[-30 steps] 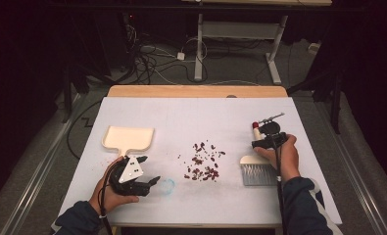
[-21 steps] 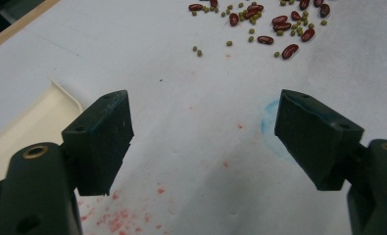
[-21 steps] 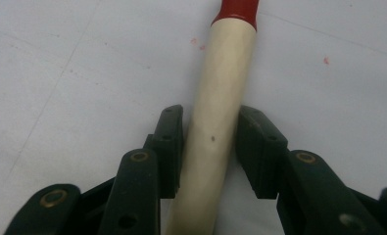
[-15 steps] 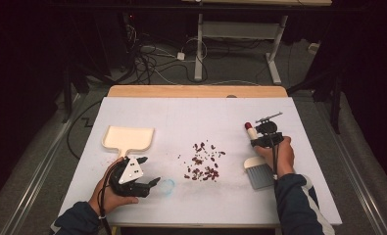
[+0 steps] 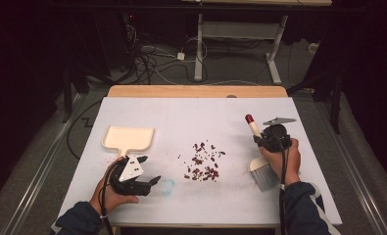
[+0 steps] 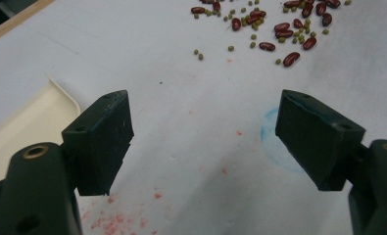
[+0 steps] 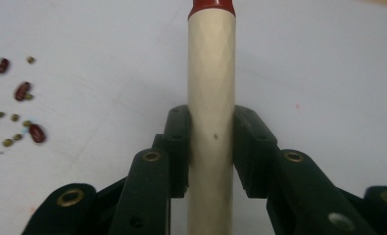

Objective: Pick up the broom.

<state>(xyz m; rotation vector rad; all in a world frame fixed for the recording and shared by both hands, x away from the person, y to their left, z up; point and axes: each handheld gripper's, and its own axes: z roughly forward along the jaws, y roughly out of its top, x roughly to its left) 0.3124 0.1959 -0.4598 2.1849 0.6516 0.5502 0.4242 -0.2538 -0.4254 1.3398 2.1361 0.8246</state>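
A hand brush with a cream handle (image 5: 253,129), a red tip and pale bristles (image 5: 263,174) is at the right of the white table (image 5: 191,115). My right gripper (image 5: 259,139) is shut on its handle (image 7: 211,73), pads pressing on both sides. Red beans and small green ones (image 5: 203,160) lie scattered mid-table, left of the brush. A cream dustpan (image 5: 128,138) lies at the left. Just in front of the dustpan my left gripper (image 5: 149,170) rests low over the table, wide open with nothing between its jaws (image 6: 205,142).
A faint blue ring (image 6: 274,142) and pink specks mark the tabletop near my left gripper. The table's wooden far edge (image 5: 196,91) borders a dark floor with cables and desk legs. The dustpan's corner (image 6: 29,127) lies beside my left jaw.
My right hand has shifted slightly left and up with the brush handle, whose red tip now stands a bit higher. The left hand has not moved.
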